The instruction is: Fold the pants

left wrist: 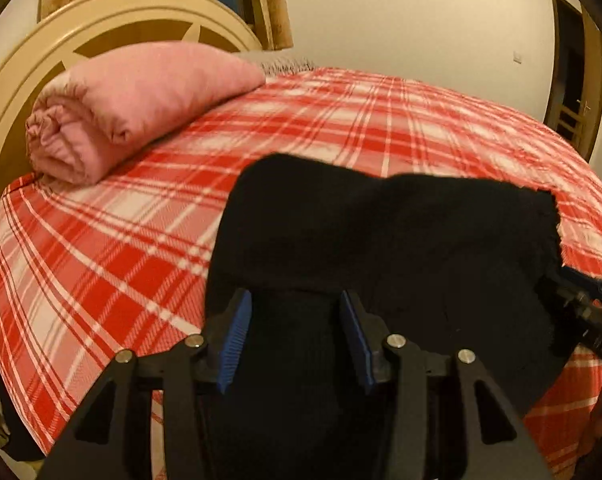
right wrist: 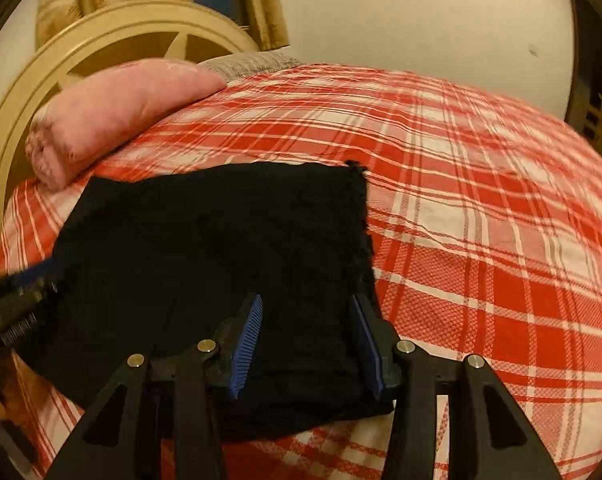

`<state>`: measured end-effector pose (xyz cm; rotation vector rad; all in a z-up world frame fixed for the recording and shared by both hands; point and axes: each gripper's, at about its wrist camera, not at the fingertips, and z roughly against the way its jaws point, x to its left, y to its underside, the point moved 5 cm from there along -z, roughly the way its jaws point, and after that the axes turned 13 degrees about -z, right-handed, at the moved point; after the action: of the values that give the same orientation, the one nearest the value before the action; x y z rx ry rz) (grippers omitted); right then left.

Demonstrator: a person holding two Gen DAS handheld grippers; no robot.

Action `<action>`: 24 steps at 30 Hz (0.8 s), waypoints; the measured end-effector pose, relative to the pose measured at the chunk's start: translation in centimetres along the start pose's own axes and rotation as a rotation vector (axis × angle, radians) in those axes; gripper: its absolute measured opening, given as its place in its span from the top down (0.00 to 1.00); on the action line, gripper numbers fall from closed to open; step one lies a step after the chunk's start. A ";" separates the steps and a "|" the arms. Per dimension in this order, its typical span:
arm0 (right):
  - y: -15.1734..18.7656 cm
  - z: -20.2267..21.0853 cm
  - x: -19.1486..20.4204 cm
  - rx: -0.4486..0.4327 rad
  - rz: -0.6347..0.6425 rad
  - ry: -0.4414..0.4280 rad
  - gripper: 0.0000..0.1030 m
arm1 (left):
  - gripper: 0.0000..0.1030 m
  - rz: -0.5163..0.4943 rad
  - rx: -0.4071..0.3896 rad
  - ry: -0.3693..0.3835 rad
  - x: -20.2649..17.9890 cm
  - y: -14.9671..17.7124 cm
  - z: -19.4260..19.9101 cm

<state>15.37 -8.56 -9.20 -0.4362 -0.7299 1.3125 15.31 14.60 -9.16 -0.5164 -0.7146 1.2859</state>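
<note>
- One pair of black pants [left wrist: 381, 240] lies folded into a flat, roughly rectangular stack on the bed [left wrist: 101, 240], on the near side of it away from the headboard [left wrist: 17, 80]; the knit looks soft and fuzzy, with a frayed edge on the side far from the headboard.
- Two hand-held grippers: the left hand-held gripper [left wrist: 297, 320] has its jaws spread apart over the pants, ribbed blue pads [left wrist: 233, 344] on black arms, nothing pinched between them.
- The right hand-held gripper [right wrist: 309, 320] also stands with jaws apart, above the pants' near frayed corner, gripping nothing.
- One pink blanket [left wrist: 133, 104], rolled and puffy, rests against the curved cream headboard.
- One red-and-white plaid sheet covers the bed; its weave shows a fine checked texture in the right wrist view.
- The left wrist view shows the right hand-held gripper's side at the pants' far-from-headboard edge, and a wooden door [left wrist: 573, 80]; the right wrist view shows the left one at the headboard-side edge.
- One grey fabric piece [right wrist: 253, 62] lies beyond the blanket, beside the headboard; patterned curtains [right wrist: 261, 0] hang above the headboard.
</note>
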 end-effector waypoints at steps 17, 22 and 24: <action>6.6 9.8 0.9 -0.054 -0.093 0.030 0.25 | 0.23 0.028 -0.002 -0.014 -1.1 3.0 4.7; 9.1 10.1 0.6 0.004 -0.092 0.061 0.25 | 0.13 -0.014 -0.001 -0.030 -2.8 5.0 6.0; 9.8 10.3 0.5 0.030 -0.102 0.069 0.25 | 0.12 -0.025 0.021 -0.020 -3.2 5.5 6.2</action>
<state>1.24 -7.03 -8.36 -0.4129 -0.6651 1.2058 6.72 12.45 -9.34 -0.4772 -0.7210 1.2756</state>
